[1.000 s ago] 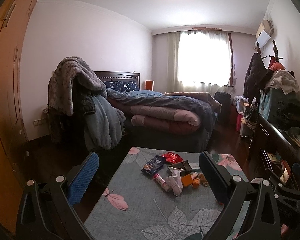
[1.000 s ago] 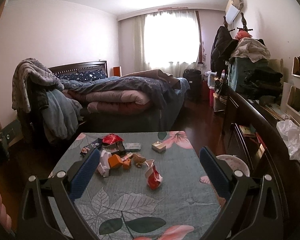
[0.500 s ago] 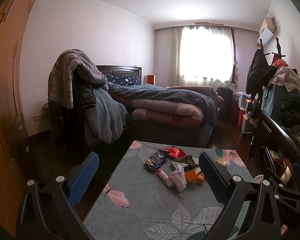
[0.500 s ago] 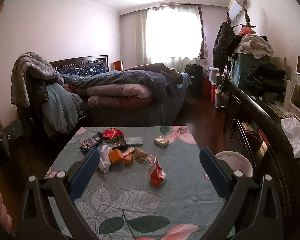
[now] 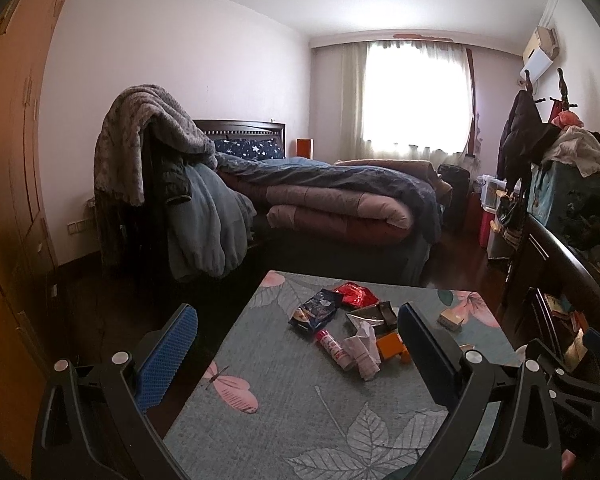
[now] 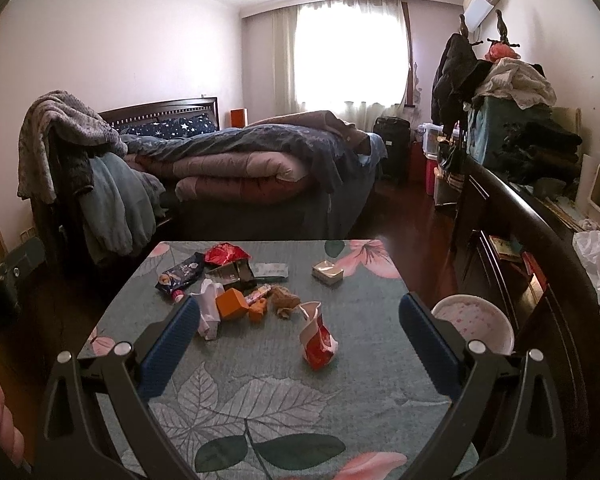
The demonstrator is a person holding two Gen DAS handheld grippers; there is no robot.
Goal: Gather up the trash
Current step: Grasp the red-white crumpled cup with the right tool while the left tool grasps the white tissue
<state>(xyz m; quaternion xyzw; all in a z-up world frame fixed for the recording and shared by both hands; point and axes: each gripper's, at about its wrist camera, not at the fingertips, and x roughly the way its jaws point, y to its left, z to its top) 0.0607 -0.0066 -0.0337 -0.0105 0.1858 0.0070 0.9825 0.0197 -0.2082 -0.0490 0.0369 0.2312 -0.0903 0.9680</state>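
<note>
Trash sits in a loose cluster on the grey-green tabletop with printed leaves and pink flowers [image 6: 260, 400], and the orange cardboard box [image 6: 231, 305] in the middle of the pile makes a handy landmark. Just left of that box lies a crumpled white tissue [image 6: 209, 312], with a small red-and-white tube [image 5: 332, 346] beyond it. Behind the box there's a dark blue snack wrapper [image 6: 182, 274], a shiny red foil wrapper [image 6: 225, 253] and a dark opened carton [image 6: 232, 272], all bunched close. Right of the box, touching or nearly so, a brown crumpled scrap [image 6: 285, 300]. Nearer to the camera and off to the right of the box stands a torn red-and-white packet [image 6: 318, 338], upright and on its own. Farther back to the right, well apart, rests a small pale flat box [image 6: 327, 272].

Left tool [image 5: 296, 360] hangs over the near edge of the tabletop, blue pads spread wide, gripping nothing. Right tool [image 6: 296, 344] is the same: spread wide, empty, with the red-and-white packet framed between its fingers. A white round bin [image 6: 474, 322] waits beside the tabletop's right edge.
</note>
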